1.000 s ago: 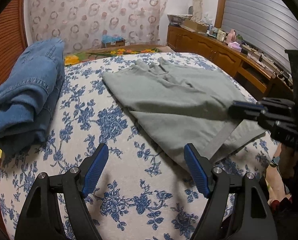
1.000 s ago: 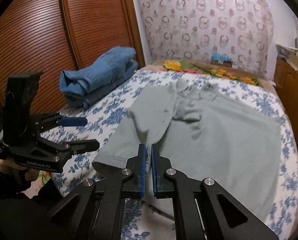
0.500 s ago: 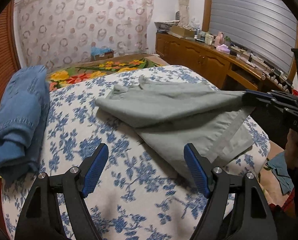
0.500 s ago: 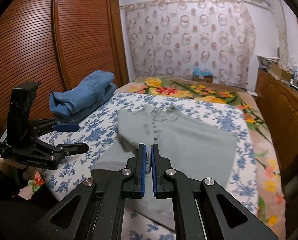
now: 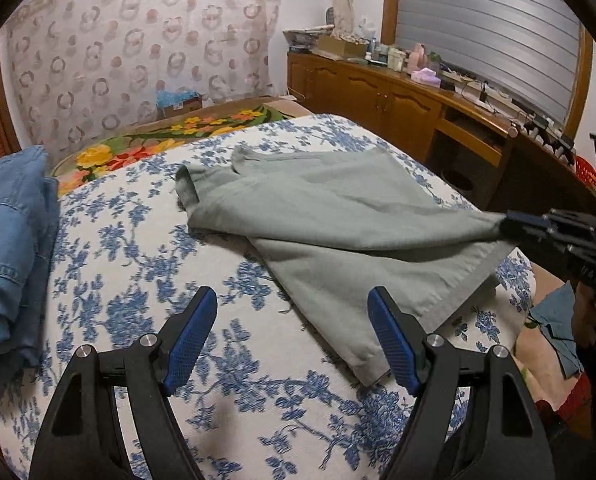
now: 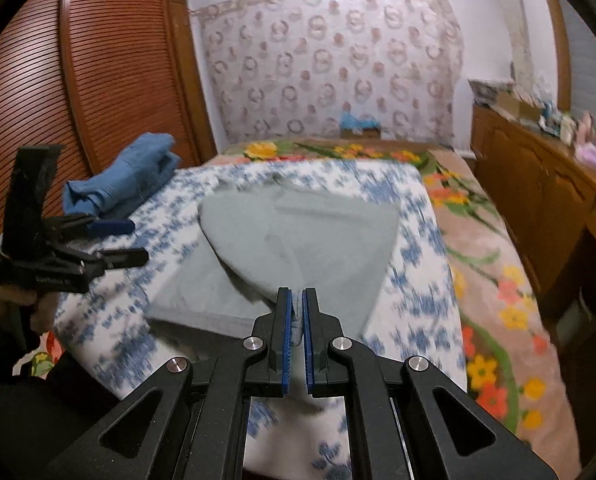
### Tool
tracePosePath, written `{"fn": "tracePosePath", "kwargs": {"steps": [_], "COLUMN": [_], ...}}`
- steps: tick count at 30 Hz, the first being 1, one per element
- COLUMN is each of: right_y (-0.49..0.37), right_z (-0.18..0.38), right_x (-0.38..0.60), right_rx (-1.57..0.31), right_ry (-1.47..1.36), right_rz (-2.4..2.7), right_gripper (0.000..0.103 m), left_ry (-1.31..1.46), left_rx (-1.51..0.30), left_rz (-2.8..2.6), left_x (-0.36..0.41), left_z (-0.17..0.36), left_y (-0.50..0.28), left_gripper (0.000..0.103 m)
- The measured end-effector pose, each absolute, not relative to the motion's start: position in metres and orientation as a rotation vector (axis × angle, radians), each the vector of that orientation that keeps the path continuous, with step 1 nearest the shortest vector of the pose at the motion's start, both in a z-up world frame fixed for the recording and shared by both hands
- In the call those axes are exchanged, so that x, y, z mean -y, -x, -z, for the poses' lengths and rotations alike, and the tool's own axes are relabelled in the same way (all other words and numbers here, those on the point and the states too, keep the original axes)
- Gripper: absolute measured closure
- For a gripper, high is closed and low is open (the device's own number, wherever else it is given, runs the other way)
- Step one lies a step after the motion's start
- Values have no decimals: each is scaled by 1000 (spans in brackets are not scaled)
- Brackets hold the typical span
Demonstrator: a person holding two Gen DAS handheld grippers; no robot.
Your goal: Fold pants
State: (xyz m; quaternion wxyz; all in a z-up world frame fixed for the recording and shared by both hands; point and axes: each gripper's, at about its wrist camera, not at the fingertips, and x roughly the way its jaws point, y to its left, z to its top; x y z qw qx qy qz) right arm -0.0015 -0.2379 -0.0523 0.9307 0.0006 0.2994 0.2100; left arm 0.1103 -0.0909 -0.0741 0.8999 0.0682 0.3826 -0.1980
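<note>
Lying across a bed (image 5: pixel 145 248) with a blue-flowered cover, grey-green pants (image 5: pixel 338 216) fill the middle of the left wrist view. The right gripper (image 6: pixel 295 312) has its blue-padded fingers (image 6: pixel 283 340) pressed together on a bunched end of one leg, lifting that cloth off the cover; in the left wrist view this gripper (image 5: pixel 514 222) enters at 3 o'clock with the leg stretched toward it. The other leg lies flat underneath, its hem pointing toward 5 o'clock. The left gripper (image 5: pixel 293 340) hovers over the cover with fingers spread wide, holding nothing (its right pad sits just beside the flat leg's hem). At 9 o'clock in the left wrist view, folded blue jeans (image 5: pixel 9 256) rest near the bed's edge, well apart from the pants. A wooden dresser (image 5: pixel 398 100) stands at 2 o'clock.
</note>
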Motion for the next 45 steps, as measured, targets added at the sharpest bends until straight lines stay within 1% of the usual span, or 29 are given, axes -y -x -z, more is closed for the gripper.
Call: {"fn": "tracePosePath", "kwargs": {"steps": [10, 17, 18, 21, 23, 28, 30, 45], "right_y": [2, 0, 0, -3, -7, -28, -41, -110], "right_z": [62, 57, 55, 47, 45, 34, 33, 31], "right_x": [248, 249, 250, 252, 251, 246, 242, 203], "right_rx": [-676, -691, -689, -676, -668, -646, -647, -681], "right_ry": [-32, -41, -41, -36, -21, -10, -4, 60], "right_rz": [-415, -423, -430, -432, -430, -454, -459, -524], "right_gripper": [98, 98, 96, 93, 89, 68, 66, 66], "left_ry": [-169, -159, -156, -150, -152, -157, -150, -151], "left_rx": [-850, -854, -850, -832, -827, -812, -811, -815], "left_rz": [418, 412, 412, 402, 400, 393, 387, 359], "left_x": [107, 102, 101, 95, 94, 89, 85, 69], "left_z": [98, 101, 99, 93, 92, 88, 87, 86], "left_y": [-116, -119, -121, -127, -132, -146, -151, -201], "left_gripper": [25, 25, 25, 25, 25, 25, 25, 25]}}
